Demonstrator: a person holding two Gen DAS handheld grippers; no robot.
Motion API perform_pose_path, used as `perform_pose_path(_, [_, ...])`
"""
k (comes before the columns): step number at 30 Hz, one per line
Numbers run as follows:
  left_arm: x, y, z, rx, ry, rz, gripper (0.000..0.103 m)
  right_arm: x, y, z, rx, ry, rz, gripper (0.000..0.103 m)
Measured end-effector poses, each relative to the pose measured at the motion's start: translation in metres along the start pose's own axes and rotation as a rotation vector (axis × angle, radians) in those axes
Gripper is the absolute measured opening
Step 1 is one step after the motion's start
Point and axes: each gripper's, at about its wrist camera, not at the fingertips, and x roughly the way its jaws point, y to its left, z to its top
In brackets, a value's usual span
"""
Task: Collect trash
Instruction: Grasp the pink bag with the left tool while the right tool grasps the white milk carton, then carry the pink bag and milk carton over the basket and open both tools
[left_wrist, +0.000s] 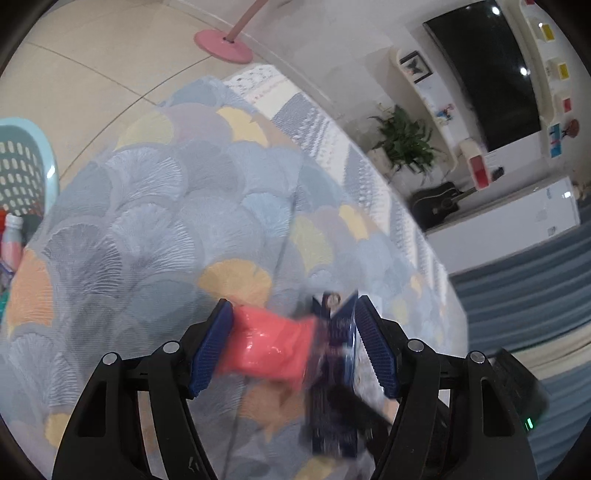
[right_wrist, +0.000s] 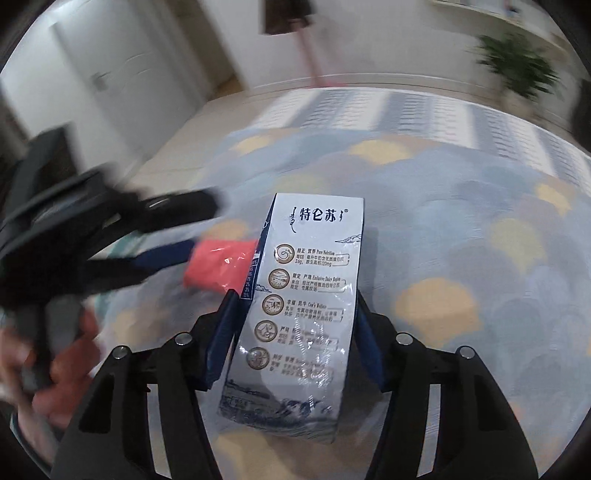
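My right gripper (right_wrist: 291, 291) is shut on a white and blue milk carton (right_wrist: 299, 317), held upright above the patterned rug. My left gripper (left_wrist: 293, 312) has a crumpled pink wrapper (left_wrist: 269, 347) between its blue pads; the wrapper touches the left pad, and the carton (left_wrist: 334, 369) fills the gap to the right pad. In the right wrist view the left gripper (right_wrist: 207, 229) comes in from the left with the pink wrapper (right_wrist: 218, 266) pressed against the carton's side. Both views are blurred by motion.
A teal perforated basket (left_wrist: 22, 170) stands at the far left with a pink bottle (left_wrist: 13, 240) below it. A rug (left_wrist: 155, 206) with blue and yellow fan shapes covers the floor. A pink lamp base (left_wrist: 223, 46), a plant (left_wrist: 404, 142) and a guitar (left_wrist: 437, 206) stand beyond.
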Motion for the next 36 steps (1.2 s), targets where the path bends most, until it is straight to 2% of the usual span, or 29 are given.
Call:
perform_pose_path(3, [-0.003,0.003,0.001,0.026,0.038,0.034,0.066,-0.008,0.000,-0.011,0.000,-0.007,-0.013,0.056])
perform_pose_path(6, [-0.012,0.007,0.002,0.045,0.038,0.035,0.066,-0.020,-0.018,-0.021,0.063,-0.025,-0.057,0.056])
perform_pose_path(9, [-0.007,0.005,-0.003,0.084,0.063,0.073,0.066,-0.033,-0.036,-0.031,0.108,-0.038,-0.078,0.056])
perform_pose_path(12, [0.002,-0.010,-0.012,0.177,0.104,0.084,0.067,-0.044,-0.048,-0.040,0.140,-0.041,-0.094,0.056])
perform_pose_path(14, [0.009,-0.024,-0.020,0.279,0.119,0.133,0.071,-0.049,-0.053,-0.043,0.151,-0.043,-0.098,0.056])
perform_pose_path(18, [0.020,-0.042,-0.036,0.440,0.094,0.269,0.074,-0.052,-0.056,-0.049,0.154,-0.051,-0.101,0.056])
perform_pose_path(20, [0.025,-0.048,-0.042,0.507,0.080,0.332,0.072,-0.053,-0.054,-0.051,0.143,-0.054,-0.112,0.056])
perform_pose_path(23, [0.027,-0.051,-0.045,0.550,0.050,0.386,0.066,-0.051,-0.050,-0.052,0.124,-0.054,-0.135,0.056])
perform_pose_path(25, [0.024,-0.051,-0.045,0.558,0.030,0.401,0.055,-0.050,-0.047,-0.051,0.115,-0.054,-0.150,0.056])
perform_pose_path(27, [0.014,-0.047,-0.042,0.529,0.004,0.382,0.052,-0.051,-0.043,-0.050,0.111,-0.061,-0.152,0.056])
perform_pose_path(31, [-0.021,-0.041,-0.031,0.469,-0.088,0.368,0.051,-0.060,-0.021,-0.036,0.075,-0.104,-0.140,0.056])
perform_pose_path(36, [-0.088,-0.025,-0.011,0.350,-0.239,0.329,0.051,-0.070,0.026,-0.007,-0.006,-0.168,-0.102,0.056])
